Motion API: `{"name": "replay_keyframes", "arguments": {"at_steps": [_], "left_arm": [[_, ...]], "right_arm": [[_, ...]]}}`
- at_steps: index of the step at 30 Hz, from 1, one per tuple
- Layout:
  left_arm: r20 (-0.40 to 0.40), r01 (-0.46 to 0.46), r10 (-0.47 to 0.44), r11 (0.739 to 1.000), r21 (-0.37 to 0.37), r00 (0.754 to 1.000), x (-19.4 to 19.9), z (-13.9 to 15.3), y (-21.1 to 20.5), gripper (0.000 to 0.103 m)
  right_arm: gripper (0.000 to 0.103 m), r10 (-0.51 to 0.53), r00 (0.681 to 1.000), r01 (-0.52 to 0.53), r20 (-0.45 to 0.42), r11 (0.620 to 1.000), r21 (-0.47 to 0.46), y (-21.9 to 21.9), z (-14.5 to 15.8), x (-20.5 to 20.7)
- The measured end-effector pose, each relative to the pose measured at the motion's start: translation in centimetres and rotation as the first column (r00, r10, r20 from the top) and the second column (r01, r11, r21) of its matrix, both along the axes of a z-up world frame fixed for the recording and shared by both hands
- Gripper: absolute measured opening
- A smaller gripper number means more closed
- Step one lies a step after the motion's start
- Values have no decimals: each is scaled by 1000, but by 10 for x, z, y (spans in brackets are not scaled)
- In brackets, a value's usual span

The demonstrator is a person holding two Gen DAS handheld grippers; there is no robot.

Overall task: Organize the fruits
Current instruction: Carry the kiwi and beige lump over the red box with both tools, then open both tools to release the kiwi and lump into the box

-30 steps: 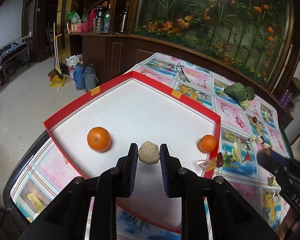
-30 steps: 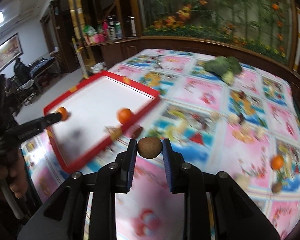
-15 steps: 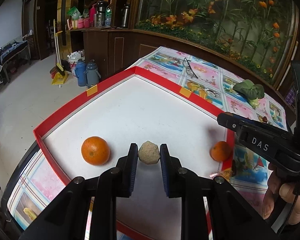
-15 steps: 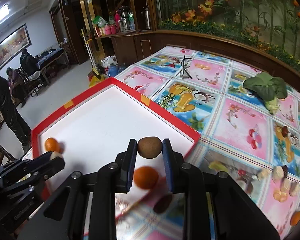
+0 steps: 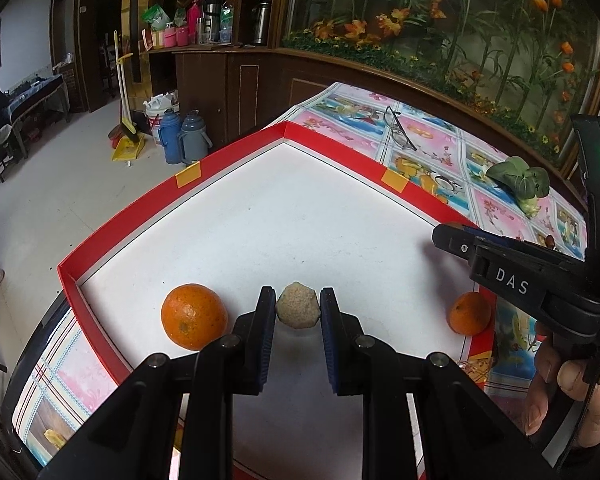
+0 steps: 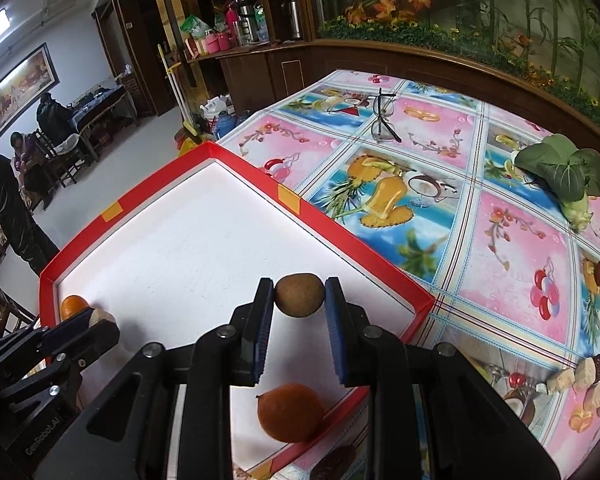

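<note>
Left wrist view is showing you the left tongs (image 5: 298, 312) nearly closed and pinching a pale, faceted fruit (image 5: 298, 310) between the blue pads, low in the frame over the white floor of the red-rimmed tray (image 5: 148, 208). You are holding it just right of the large orange (image 5: 193, 316), and a smaller orange (image 5: 469, 313) is sitting by the tray's right rim, partly under the right tongs (image 5: 444, 236), which are reaching in from the right edge of the frame. In the right wrist view those right tongs (image 6: 300, 300) are likewise nearly closed and gripping a brown, kiwi-like fruit (image 6: 299, 294), hanging over the tray near its right rim with the smaller orange (image 6: 290, 413) directly below, at the bottom of the frame. The risks, as I judge them: both fruits are round and you are pinching each only across its middle, so a tilt or a quick release is likely sending one rolling. If you are letting go of the brown fruit here, it may be dropping onto that orange and bouncing over the low rim onto the table (image 6: 500, 220). Your two hands are also crowding the same corner of the tray, so the tongs may be knocking each other, or nudging the large orange, as you lower.
</note>
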State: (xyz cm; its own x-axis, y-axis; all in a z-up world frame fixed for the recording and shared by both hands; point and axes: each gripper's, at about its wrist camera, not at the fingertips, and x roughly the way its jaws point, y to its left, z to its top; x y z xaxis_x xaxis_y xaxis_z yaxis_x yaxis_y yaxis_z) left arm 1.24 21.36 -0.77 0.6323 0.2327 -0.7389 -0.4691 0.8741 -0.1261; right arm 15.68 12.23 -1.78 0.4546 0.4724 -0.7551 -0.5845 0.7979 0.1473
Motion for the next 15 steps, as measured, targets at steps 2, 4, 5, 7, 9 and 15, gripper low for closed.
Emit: {"name": "replay_keyframes", "arguments": {"at_steps": [2,4,5,7,9,15], "left_arm": [[-4,-4,4,1000,-3,1000,2,0,1,21],[-10,-10,10,1000,-2,1000,2,-1,2,21],[-13,-11,11,1000,-4,1000,2,-1,2,21],[-19,-17,17,1000,-10,1000,2,-2,4,21],[-30,-31,30,999,-20,999,1,-3,7,31],[12,-59,59,998,4,998,-13,13,6,74]], "right_arm": [[28,-2,1000,2,-5,1000,-6,1,-2,2],[28,-2,1000,2,-11,1000,-14,2,-5,3],[28,-2,1000,2,-15,1000,-19,2,-6,4],[28,4,1000,-5,-22,999,-34,5,-8,3],[28,3,1000,-4,-22,998,-59,7,-10,3],[51,-31,999,32,26,998,-57,-6,9,-5]]}}
